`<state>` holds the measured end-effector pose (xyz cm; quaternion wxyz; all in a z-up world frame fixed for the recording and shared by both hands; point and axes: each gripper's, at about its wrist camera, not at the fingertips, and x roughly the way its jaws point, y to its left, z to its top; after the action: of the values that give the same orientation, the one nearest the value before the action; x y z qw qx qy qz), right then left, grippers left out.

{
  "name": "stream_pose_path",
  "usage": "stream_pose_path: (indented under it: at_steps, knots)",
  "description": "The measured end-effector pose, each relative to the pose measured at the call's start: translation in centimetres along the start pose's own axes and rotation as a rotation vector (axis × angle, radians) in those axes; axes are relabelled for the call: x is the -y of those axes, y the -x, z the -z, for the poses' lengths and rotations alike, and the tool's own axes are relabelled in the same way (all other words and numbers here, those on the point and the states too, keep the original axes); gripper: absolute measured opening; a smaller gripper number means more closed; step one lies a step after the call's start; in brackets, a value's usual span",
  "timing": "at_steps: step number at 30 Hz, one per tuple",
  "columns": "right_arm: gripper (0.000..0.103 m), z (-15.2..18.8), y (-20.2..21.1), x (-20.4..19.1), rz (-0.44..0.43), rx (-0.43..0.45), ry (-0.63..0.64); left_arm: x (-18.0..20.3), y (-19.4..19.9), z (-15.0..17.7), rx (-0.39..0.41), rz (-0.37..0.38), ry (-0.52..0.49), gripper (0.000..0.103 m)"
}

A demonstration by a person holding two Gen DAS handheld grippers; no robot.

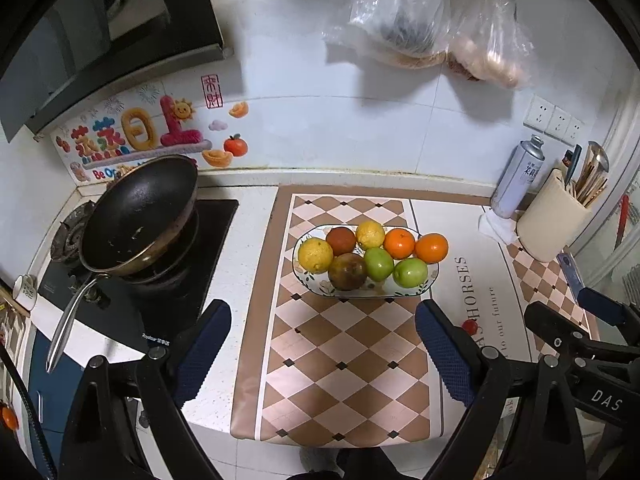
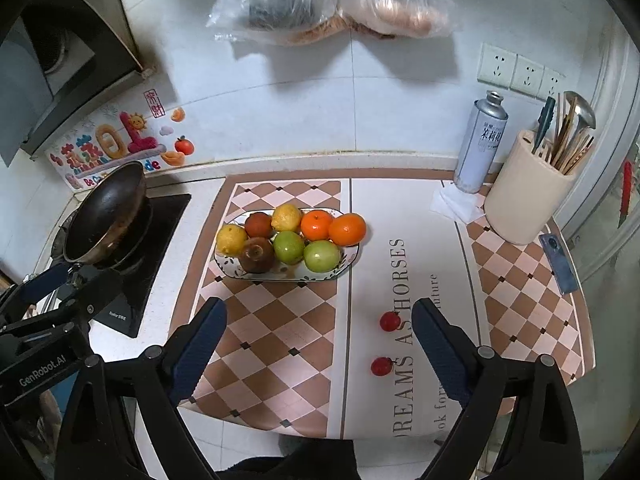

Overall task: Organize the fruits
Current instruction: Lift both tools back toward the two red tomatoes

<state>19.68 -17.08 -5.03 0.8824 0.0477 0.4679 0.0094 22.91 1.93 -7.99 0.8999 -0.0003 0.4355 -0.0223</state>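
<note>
An oval patterned plate (image 1: 424,290) (image 2: 348,258) on the checkered mat holds two yellow lemons (image 1: 315,255) (image 2: 231,239), two oranges (image 1: 431,247) (image 2: 347,229), two green apples (image 1: 409,273) (image 2: 321,256) and two brown fruits (image 1: 347,271) (image 2: 257,255). Two small red cherry tomatoes (image 2: 389,321) (image 2: 381,366) lie loose on the white mat, nearer than the plate. My left gripper (image 1: 322,354) hangs open and empty above the mat, short of the plate. My right gripper (image 2: 318,350) is open and empty too, with the tomatoes just inside its right finger (image 2: 436,346).
A black wok (image 1: 140,216) sits on the stove at left. At back right stand a spray can (image 2: 482,142), a utensil holder (image 2: 528,196) and a folded tissue (image 2: 456,202). A phone (image 2: 559,264) lies near the right edge. Plastic bags (image 2: 332,0) hang on the wall.
</note>
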Motion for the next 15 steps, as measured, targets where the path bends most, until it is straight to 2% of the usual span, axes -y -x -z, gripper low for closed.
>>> stream_pose_path:
  at_steps: [10,15]
  knots:
    - [0.096,0.3,0.2,0.6,-0.024,-0.002,-0.021,0.2,0.9,0.5,0.024,-0.033,-0.008,0.094]
    - [0.096,0.2,-2.4,3.4,-0.122,-0.079,-0.116,0.7,-0.3,0.4,-0.003,-0.031,-0.010,0.094]
